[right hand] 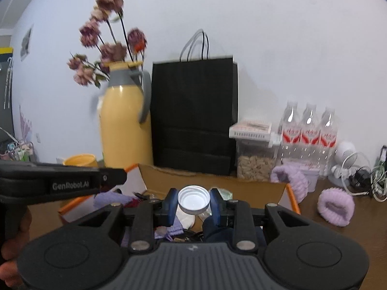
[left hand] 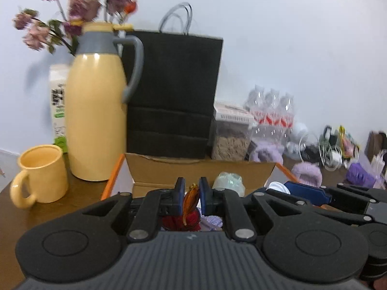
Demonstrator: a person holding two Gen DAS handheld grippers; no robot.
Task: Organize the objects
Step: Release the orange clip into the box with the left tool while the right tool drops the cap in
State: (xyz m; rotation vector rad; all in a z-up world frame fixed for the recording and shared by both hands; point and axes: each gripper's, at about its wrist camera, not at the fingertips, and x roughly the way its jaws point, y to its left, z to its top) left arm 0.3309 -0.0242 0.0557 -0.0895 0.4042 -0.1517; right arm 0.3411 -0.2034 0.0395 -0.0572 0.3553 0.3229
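Pale wall is filling the background behind a brown wooden table [right hand: 338, 236] crowded with things. Beyond both sets of jaws an open cardboard box [left hand: 200, 169] is sitting on the table, its inside cluttered with small items.

Left gripper [left hand: 191, 197] is pinching an amber, translucent clip-like object [left hand: 189, 201] between its blue pads, jaws narrow and closed on it; exactly what the object is cannot be told. It is hanging over the box's interior, with something red [left hand: 183, 220] lying below it. Right gripper [right hand: 193, 201] is clamping a white screw cap [right hand: 193, 199] between its pads, open side facing the camera, also above the box contents.

Ahead and left of the left jaws, a yellow mug [left hand: 40, 175] is standing beside a tall yellow thermos jug [left hand: 96, 111] with a grey collar and handle; dried pink flowers [left hand: 72, 7] are showing behind it. Straight ahead, past the box, a black paper bag [left hand: 174, 91] is standing upright. Ahead and right of it are a clear container [right hand: 254, 152] with a white lid, then 3 water bottles [right hand: 308, 130] in a row. To the right of the right jaws, 2 fluffy lilac bands [right hand: 335, 206] are lying on the table near tangled cables [right hand: 367, 181].
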